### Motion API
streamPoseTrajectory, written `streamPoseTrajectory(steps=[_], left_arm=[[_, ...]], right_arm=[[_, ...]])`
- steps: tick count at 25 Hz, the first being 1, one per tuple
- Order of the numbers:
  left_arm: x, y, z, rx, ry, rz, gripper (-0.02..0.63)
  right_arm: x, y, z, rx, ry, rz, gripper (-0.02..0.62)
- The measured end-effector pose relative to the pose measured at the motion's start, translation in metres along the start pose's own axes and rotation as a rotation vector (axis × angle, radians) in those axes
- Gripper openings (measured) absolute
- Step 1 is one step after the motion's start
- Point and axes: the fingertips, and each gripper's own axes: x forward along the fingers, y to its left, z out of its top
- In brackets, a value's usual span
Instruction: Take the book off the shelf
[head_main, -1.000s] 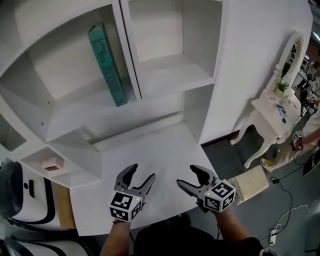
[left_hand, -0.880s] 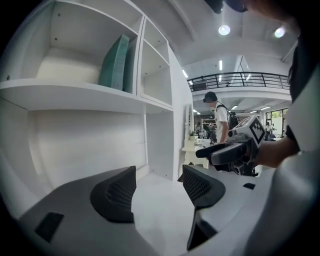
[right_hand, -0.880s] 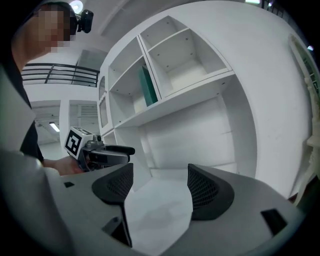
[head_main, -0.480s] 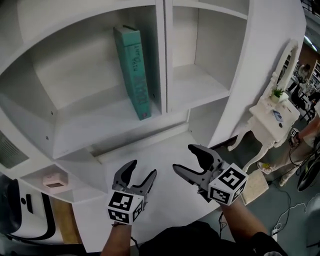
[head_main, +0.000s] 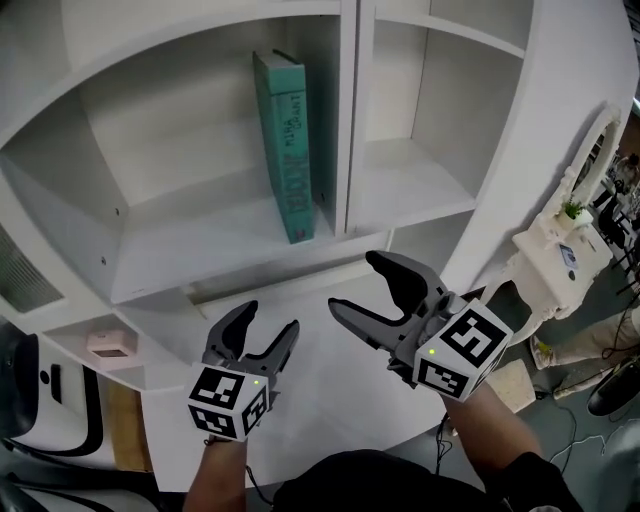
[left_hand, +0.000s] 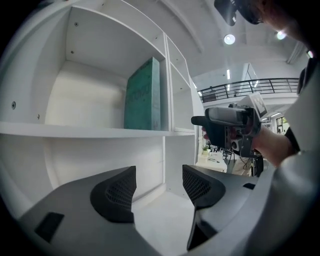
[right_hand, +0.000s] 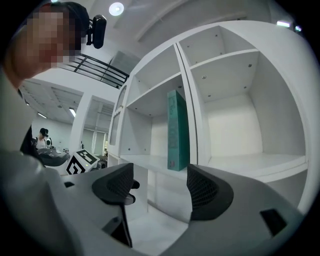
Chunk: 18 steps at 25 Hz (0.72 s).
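- Head view: the teal book (head_main: 290, 150) stands upright on the white shelf (head_main: 200, 250), hard against the compartment's right divider. It is up and ahead of both claws and touched by neither.
- Nearest to it hangs the right claw (head_main: 355, 283), below the shelf edge, its jaws spread wide with nothing between them. In the right gripper view the book rises just beyond the gap between the jaws.
- Lower and to the left of that one sits the left claw (head_main: 268, 322), jaws likewise apart and empty. In the left gripper view the book stands above and ahead of them.
- Under both claws lies the white bench (head_main: 330, 390).
- Left of the left claw, a small pink thing (head_main: 108, 345) rests in a low cubby.
- Well off to the right of the right claw stands a white dressing table (head_main: 560, 250).
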Motion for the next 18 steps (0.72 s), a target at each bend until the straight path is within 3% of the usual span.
streamPoseTrajectory(steps=[8,18], left_arm=[[0.0,-0.013,0.056,0.062,-0.059,0.04,0.297],[0.025,-0.005,0.141,0.077,-0.182,0.16,0.298]], right_arm=[[-0.009,-0.011,0.012,-0.024,-0.003,0.021,0.348],[-0.032,-0.041,-0.009,0.061,-0.02,-0.01,0.348]])
